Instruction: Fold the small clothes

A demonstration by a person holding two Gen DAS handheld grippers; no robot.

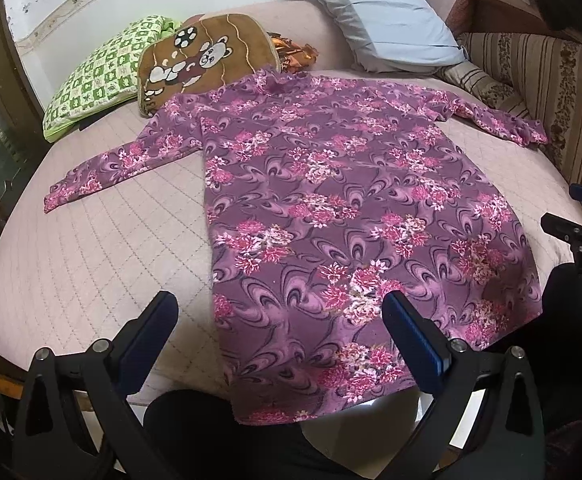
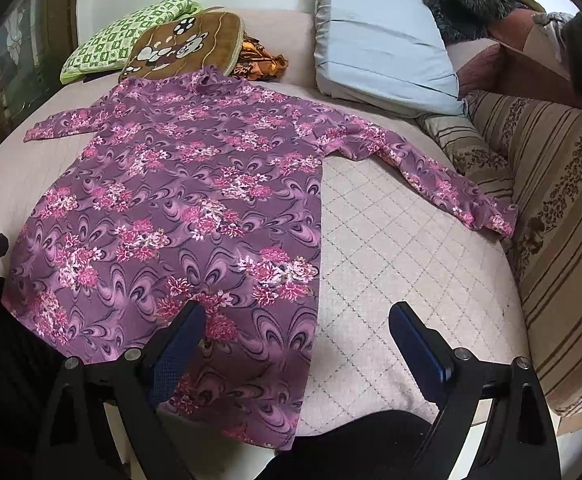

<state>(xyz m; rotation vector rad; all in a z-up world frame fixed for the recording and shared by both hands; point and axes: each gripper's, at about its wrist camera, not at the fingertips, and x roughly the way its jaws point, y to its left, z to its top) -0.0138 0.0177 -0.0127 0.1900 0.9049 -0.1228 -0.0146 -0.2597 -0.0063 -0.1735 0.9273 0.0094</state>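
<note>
The dress (image 1: 351, 216), purple with pink flowers, lies spread flat and face up on the quilted bed cover (image 1: 103, 248), hem at the near edge, collar at the far end. No fold is made yet.

Nearest, both tongs hover above the hem. The left gripper (image 1: 279, 332) stands wide apart and holds nothing; its left finger is over bare cover, its right finger over the cloth. The right gripper (image 2: 297, 340) is likewise wide and empty, straddling the dress's right side edge near the hem. Whether either one touches the fabric cannot be told.

Mid-scene, the body of the dress lies smooth with few wrinkles. The left sleeve (image 1: 103, 168) stretches out flat to the left; the right sleeve (image 2: 431, 176) runs out to the right, its cuff just beside the striped cushion (image 2: 551, 184).

Farther off, the collar (image 1: 279, 80) meets a brown bear cushion (image 1: 207, 60), with a green checked cushion (image 1: 95, 72) to the left and a pale blue pillow (image 2: 379, 48) to the right.

Judgement: the cloth looks soft, light and limp, probably fleecy, so it should drape and sag once lifted and may drag on the cover. Best holds appear to be the sleeve cuffs or the two hem corners, pinched through both layers.
</note>
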